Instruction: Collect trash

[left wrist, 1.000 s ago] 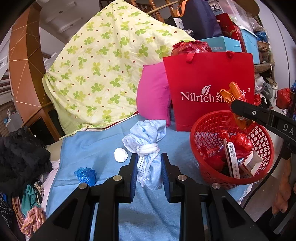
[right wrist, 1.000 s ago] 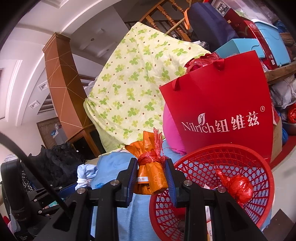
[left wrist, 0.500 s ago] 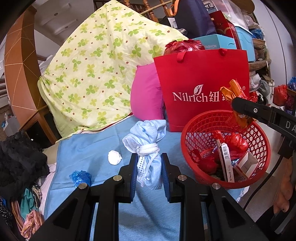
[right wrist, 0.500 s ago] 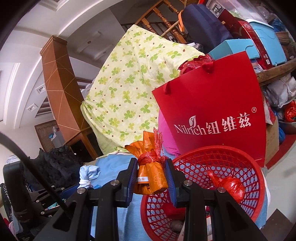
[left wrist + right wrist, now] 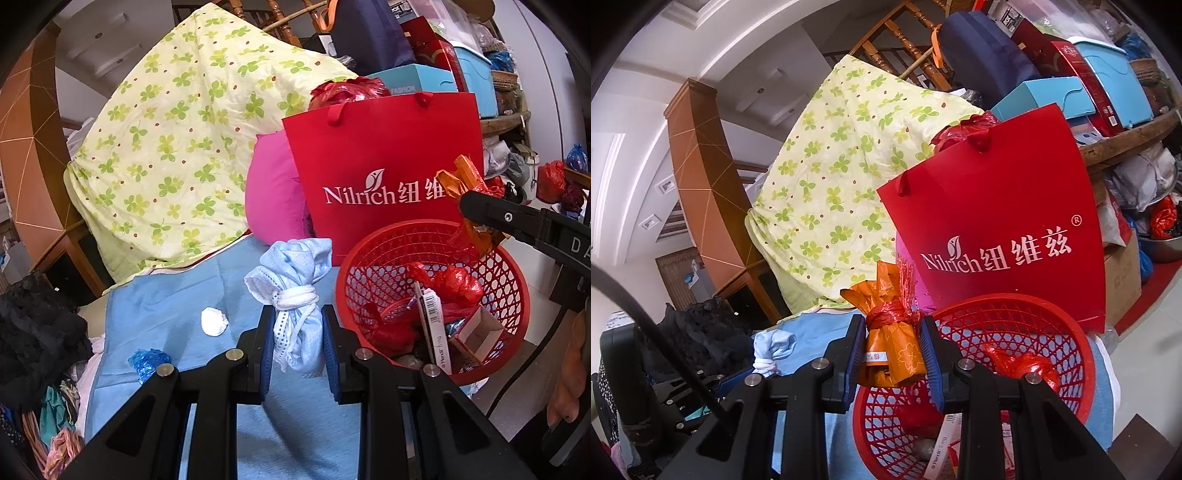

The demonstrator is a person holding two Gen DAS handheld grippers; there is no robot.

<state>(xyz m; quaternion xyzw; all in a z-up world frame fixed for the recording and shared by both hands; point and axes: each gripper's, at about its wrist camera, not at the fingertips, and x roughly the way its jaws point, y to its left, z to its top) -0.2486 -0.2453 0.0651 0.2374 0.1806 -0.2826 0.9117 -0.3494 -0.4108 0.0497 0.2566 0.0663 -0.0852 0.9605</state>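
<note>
I have both tongs loaded and I'm bringing the loads to the red basket [image 5: 513, 306], which sits at the right edge of the blue sheet [image 5: 166, 295] in front of the red Nilrich bag [image 5: 384, 155]. My right tongs [image 5: 893, 349] are clamped on the orange wrapper bundle [image 5: 892, 343], tied with red string, and from the left wrist view that bundle hangs over the far rim of the basket, so I judge this one is almost ready to drop. To do it well I'd want the bundle clearly inside the rim, above the red bags and small cartons already in there, before I let the pads part; releasing at the rim risks it bouncing onto the sheet or the floor. My left tongs [image 5: 297, 341] grip the knotted pale-blue cloth bundle [image 5: 295, 295] below its white tie, and it hangs above the sheet just left of the basket, not yet over it. I'd keep the two tongs apart so they don't collide over the opening. A white crumpled wad [image 5: 214, 321] and a blue crumpled bag [image 5: 149, 360] lie on the sheet near its left edge, uncollected.
</note>
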